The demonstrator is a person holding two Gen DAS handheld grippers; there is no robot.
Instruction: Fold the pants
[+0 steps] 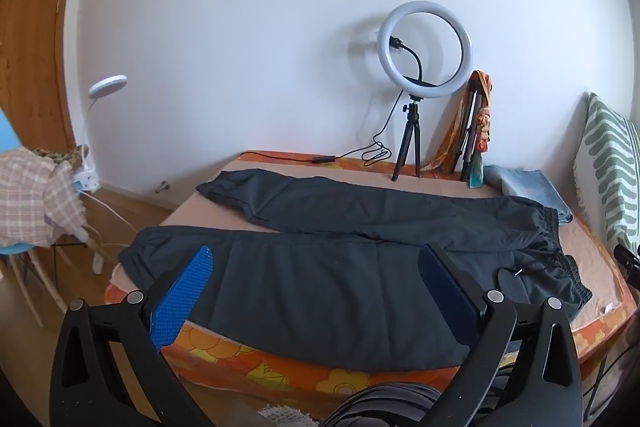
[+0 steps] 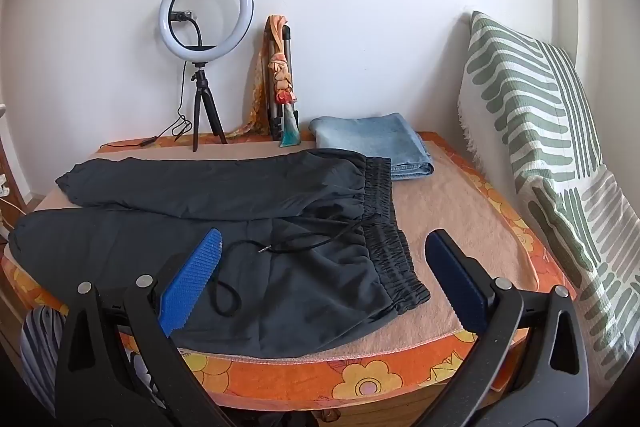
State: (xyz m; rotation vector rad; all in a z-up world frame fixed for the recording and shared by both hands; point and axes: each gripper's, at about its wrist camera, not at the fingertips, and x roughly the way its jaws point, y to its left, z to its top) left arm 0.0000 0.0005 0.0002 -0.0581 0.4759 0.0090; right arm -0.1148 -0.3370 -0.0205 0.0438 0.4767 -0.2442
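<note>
Dark grey pants (image 1: pixel 320 291) lie spread flat on a bed, legs to the left and apart, elastic waistband (image 2: pixel 384 227) to the right, with a black drawstring (image 2: pixel 280 247) loose on top. My left gripper (image 1: pixel 316 259) hovers over the near leg, open, nothing between its blue pads (image 1: pixel 180 299). In the right wrist view the pants (image 2: pixel 200 195) fill the bed's middle. My right gripper (image 2: pixel 324 247) stands open above the waistband's near corner, apart from the cloth.
The bed (image 2: pixel 440 211) has a peach cover with an orange flowered edge. A ring light on a tripod (image 2: pixel 204 15), a folded tripod with a scarf (image 2: pixel 280 75) and folded jeans (image 2: pixel 372 143) stand at the back. A green-patterned cushion (image 2: pixel 540 131) leans right. A chair with clothes (image 1: pixel 36 203) stands left.
</note>
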